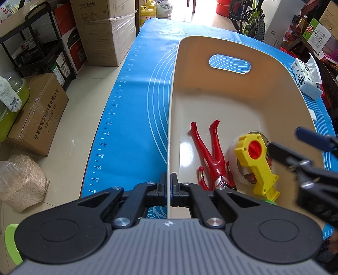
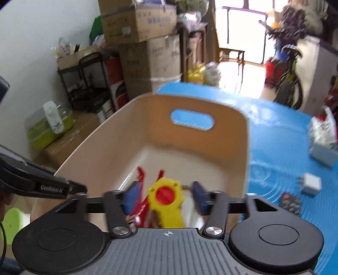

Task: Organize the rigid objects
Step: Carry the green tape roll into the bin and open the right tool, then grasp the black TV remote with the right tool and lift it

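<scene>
A beige bin [image 1: 211,50] with a handle slot stands on the blue mat [image 1: 135,101]. Inside lie a red toy figure [image 1: 213,156], a roll of tape [image 1: 240,171] and a yellow tool with a red centre [image 1: 256,156] resting on the tape. My left gripper [image 1: 169,186] is shut on the bin's left wall. My right gripper [image 2: 164,195] is open above the bin [image 2: 232,118], its blue pads either side of the yellow tool [image 2: 166,201] below; it shows at the right of the left wrist view [image 1: 295,146].
A tissue pack [image 1: 306,78] lies on the mat right of the bin. A white charger [image 2: 310,184] and a small dark object [image 2: 289,203] lie at the right. Cardboard boxes [image 1: 105,31], a black shelf [image 1: 40,42] and a bicycle [image 1: 251,19] surround the table.
</scene>
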`<state>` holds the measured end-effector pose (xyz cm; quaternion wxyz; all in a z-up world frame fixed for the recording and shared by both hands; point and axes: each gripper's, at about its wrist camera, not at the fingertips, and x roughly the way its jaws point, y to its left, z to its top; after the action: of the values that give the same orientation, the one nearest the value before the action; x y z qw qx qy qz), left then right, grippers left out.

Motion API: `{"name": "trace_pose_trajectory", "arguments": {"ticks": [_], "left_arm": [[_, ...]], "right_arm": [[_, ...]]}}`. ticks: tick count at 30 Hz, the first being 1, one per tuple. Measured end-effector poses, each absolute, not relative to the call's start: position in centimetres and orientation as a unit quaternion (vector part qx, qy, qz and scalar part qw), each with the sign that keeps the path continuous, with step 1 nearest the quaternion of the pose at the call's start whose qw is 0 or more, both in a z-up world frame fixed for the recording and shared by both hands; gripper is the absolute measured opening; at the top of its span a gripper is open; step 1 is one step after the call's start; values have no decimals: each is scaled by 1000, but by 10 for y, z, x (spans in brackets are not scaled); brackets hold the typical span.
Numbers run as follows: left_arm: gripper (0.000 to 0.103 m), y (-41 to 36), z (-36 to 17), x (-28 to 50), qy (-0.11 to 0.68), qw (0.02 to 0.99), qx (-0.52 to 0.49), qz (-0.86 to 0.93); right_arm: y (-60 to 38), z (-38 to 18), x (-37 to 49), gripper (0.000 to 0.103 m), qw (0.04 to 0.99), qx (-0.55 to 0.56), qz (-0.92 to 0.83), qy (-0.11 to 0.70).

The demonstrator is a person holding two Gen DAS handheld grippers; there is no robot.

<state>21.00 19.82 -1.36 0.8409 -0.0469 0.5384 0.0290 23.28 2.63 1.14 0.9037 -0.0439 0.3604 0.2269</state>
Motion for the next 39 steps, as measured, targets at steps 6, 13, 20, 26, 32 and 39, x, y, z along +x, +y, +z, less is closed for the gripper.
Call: {"name": "trace_pose_trajectory", "arguments": {"ticks": [6, 13, 20, 26, 32, 39], "left_arm": [[3, 198, -14, 210, 538, 841, -47, 29], [3, 198, -14, 210, 538, 841, -47, 29], [3, 198, -14, 210, 538, 841, -47, 29], [3, 198, -14, 210, 538, 841, -47, 29], [3, 198, -14, 210, 538, 841, -47, 29], [3, 198, -13, 210, 539, 841, -45, 29]], "right_arm": [[-13, 26, 233, 72, 923, -29, 189, 334], [-61, 31, 235, 75, 943, -13, 113, 314], [-98, 7, 239, 75, 945, -29, 55, 321], [-113, -34, 247, 75, 941, -20, 26, 338], [-105, -66, 250, 75, 938, -13, 15, 346], [-95, -90, 249, 75, 936, -22, -3, 351]]}}
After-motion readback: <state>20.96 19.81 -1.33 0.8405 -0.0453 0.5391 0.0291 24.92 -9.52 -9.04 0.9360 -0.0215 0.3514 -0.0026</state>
